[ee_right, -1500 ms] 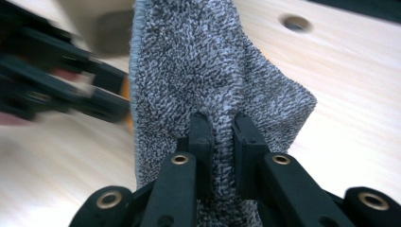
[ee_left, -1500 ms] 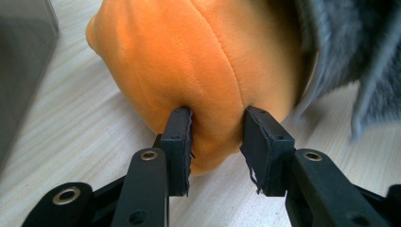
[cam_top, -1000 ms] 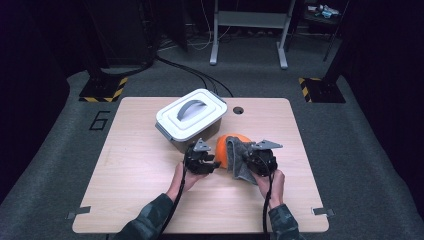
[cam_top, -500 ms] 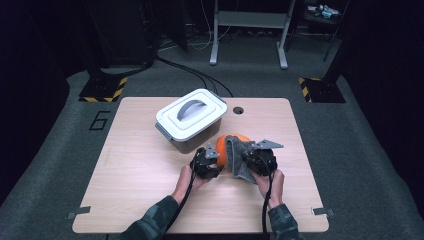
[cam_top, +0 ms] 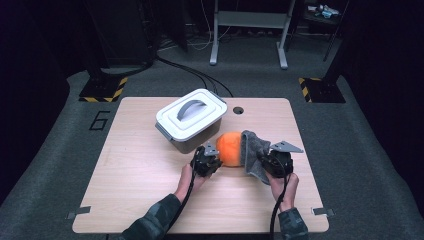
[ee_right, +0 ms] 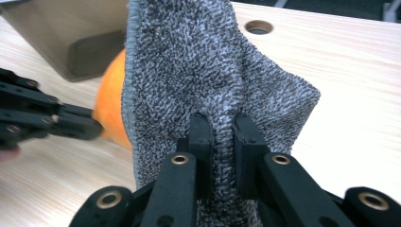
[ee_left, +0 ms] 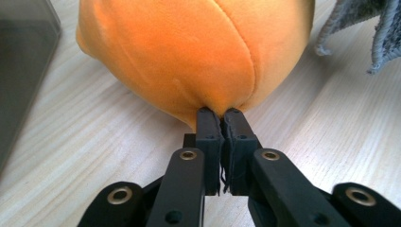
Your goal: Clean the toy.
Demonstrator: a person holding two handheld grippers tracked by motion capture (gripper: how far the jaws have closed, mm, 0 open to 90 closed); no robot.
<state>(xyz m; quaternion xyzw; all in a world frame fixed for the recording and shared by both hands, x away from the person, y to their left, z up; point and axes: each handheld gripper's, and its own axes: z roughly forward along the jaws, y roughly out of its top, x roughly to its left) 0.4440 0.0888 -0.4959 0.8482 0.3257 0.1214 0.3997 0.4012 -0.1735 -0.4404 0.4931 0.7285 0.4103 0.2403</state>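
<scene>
Tools (cam_top: 214, 161) (cam_top: 260, 162) — two, clenched — pinch one orange plush (cam_top: 230, 148), one grey cloth (cam_top: 251, 150).

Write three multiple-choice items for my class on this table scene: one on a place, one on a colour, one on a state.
1. Where does the grey lidded plastic box stand relative to the soft round orange plush ball?
A. Behind it, to the left, in the high view
B. On top of it
C. At the table's near edge

2. What colour is the fluffy towelling cloth?
A. Red
B. Grey
C. Green

3. What is the left gripper doing?
A. Standing wide open above the box
B. Holding the box's handle
C. Pinching a fold of the ball's fabric

Answers:
1 A, since the high view shows the box farther up the light wooden table.
2 B, since the right gripper view shows grey pile, pinched by the right gripper.
3 C, since the black fingers meet on the orange fabric.
</scene>
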